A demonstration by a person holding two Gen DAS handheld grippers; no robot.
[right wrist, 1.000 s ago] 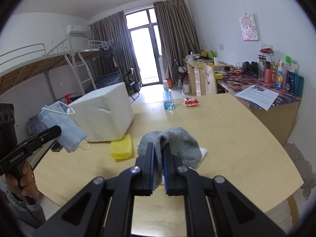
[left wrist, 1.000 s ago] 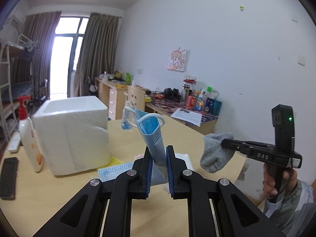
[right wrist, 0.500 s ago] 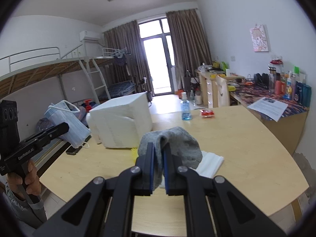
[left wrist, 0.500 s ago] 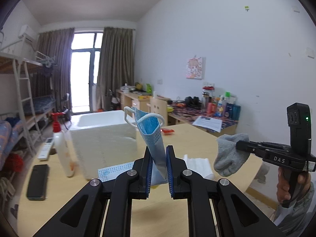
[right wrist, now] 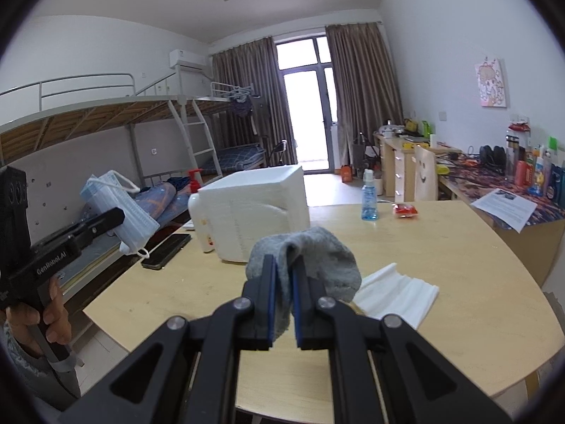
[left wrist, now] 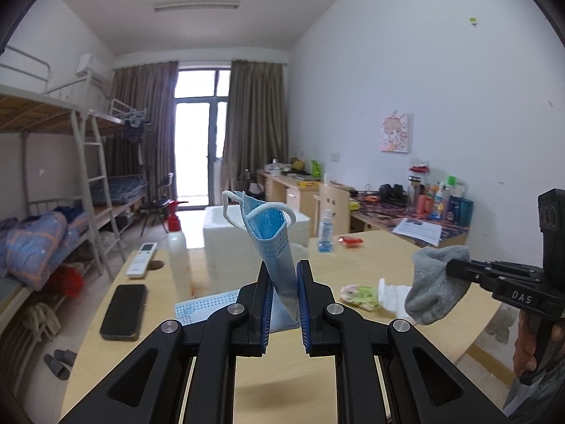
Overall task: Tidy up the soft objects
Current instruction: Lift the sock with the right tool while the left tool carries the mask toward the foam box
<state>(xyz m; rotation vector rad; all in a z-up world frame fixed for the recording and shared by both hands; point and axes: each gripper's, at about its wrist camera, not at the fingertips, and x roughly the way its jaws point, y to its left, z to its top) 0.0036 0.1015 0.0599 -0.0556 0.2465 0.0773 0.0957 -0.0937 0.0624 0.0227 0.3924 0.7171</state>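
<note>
My left gripper [left wrist: 282, 275] is shut on a blue face mask [left wrist: 272, 243] and holds it upright above the wooden table [left wrist: 282, 374]. It also shows at the left of the right wrist view [right wrist: 118, 213], with the mask [right wrist: 120, 208] hanging from it. My right gripper [right wrist: 283, 272] is shut on a grey sock [right wrist: 317, 258] above the table. It appears at the right of the left wrist view [left wrist: 450, 268], the sock [left wrist: 434, 286] dangling. A white foam box [right wrist: 257, 212] stands on the table beyond both.
On the table lie a second blue mask [left wrist: 208, 307], a folded white cloth [right wrist: 395, 293], a black phone [left wrist: 123, 311], a remote [left wrist: 141, 265], a pump bottle [left wrist: 176, 261], a small blue bottle [right wrist: 369, 201], a red packet [right wrist: 406, 210] and a green-patterned item [left wrist: 360, 295]. Bunk beds stand left.
Both grippers have risen and pulled back from the table with the mask and the sock still held. The foam box now looks farther away.
</note>
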